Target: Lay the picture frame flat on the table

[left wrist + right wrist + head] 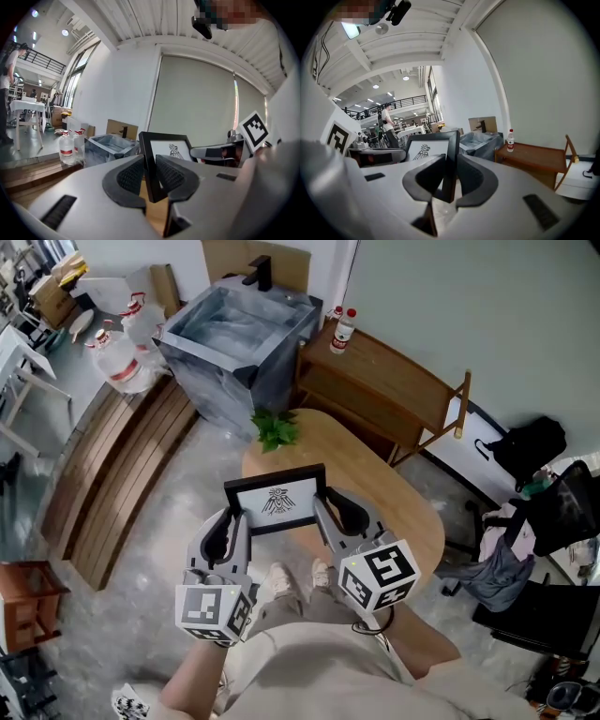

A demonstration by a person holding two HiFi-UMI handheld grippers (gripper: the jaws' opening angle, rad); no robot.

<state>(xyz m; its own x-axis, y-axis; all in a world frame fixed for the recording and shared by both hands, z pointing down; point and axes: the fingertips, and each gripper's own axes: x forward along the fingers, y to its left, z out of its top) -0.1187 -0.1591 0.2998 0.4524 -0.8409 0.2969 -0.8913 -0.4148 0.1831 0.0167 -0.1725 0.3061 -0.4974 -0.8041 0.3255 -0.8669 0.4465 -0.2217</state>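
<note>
The wooden table (394, 498) lies below and ahead of me, and over its near end stands the picture frame (277, 500). It is upright, with its printed face turned toward me and its long axis running left to right across the table's width. I cannot tell whether its bottom edge touches the tabletop or hangs just above it. My two grippers flank it. The left gripper (234, 519) reaches in from the table's near left side, and the right gripper (328, 509) from its near right. Both are level with each other and neither is closer than the other, so I judge that both must tip together. In the left gripper view the jaws are pressed narrow on the frame's (168, 149) dark left upright, which runs straight up through the left gripper (150, 174). In the right gripper view the right gripper (449, 177) clamps the frame's (427, 149) right upright the same way. To lie flat, I judge, the top edge must swing down toward the table's far end, pivoting about that left-to-right axis.
</note>
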